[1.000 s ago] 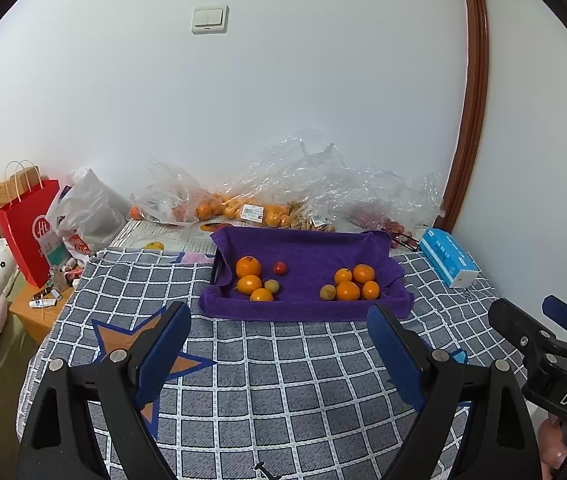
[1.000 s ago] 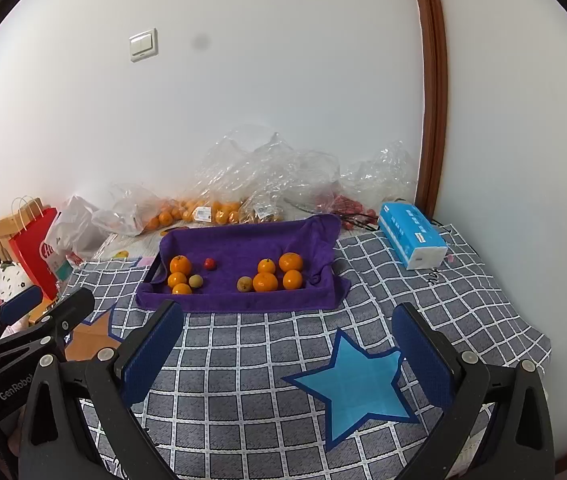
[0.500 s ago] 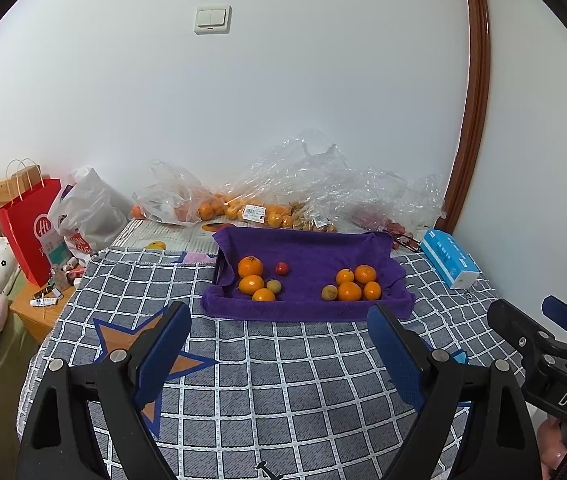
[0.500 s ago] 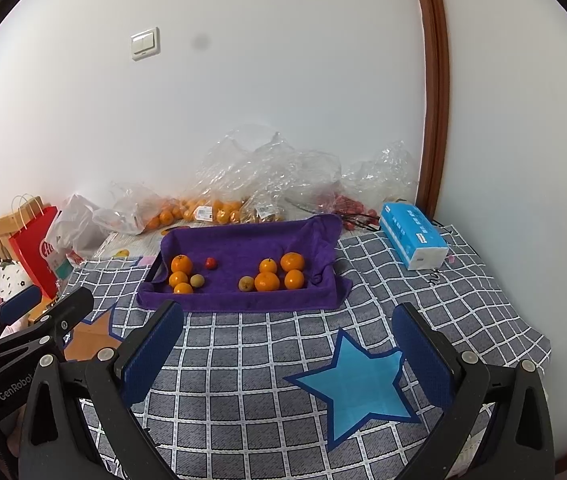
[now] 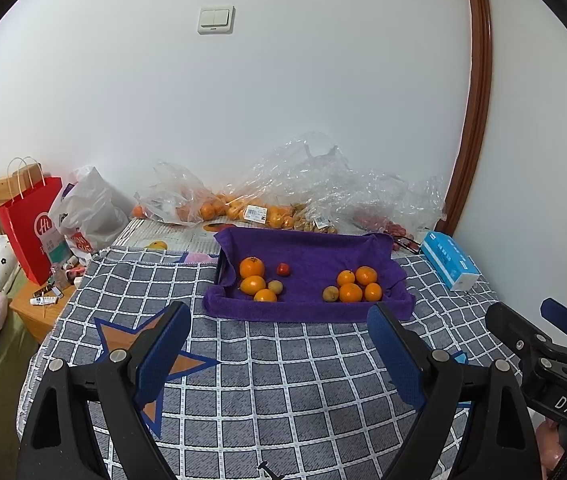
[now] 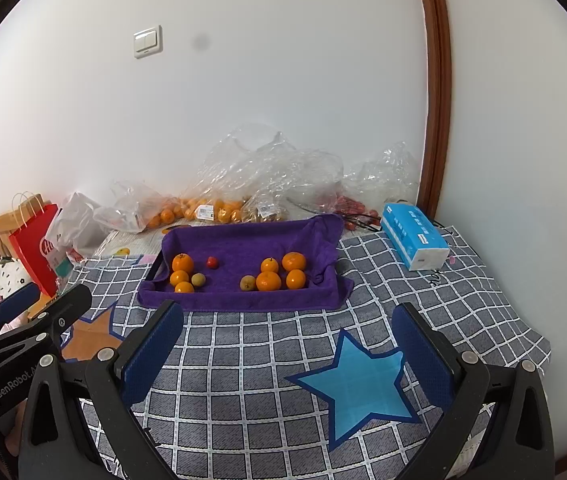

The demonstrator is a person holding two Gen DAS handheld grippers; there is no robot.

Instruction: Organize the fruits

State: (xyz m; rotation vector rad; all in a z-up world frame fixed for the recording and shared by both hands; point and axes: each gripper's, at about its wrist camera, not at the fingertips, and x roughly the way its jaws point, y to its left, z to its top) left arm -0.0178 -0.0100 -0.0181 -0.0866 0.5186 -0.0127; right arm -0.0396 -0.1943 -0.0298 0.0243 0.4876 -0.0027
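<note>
the left gripper (image 5: 279,344) hangs over the checked cloth (image 5: 283,380), its fingers (image 5: 163,354) spread wide and grasping nothing. the purple towel-lined tray (image 5: 307,312) lies well ahead of them, apart from both tips. in it, at the left, sit three oranges (image 5: 252,268), a small yellowish fruit and a red one (image 5: 282,269); at the right, four oranges (image 5: 350,293) and another yellowish fruit. the right gripper (image 6: 287,340) likewise has fingers (image 6: 151,354) released and empty, the tray (image 6: 243,300) beyond them.
</note>
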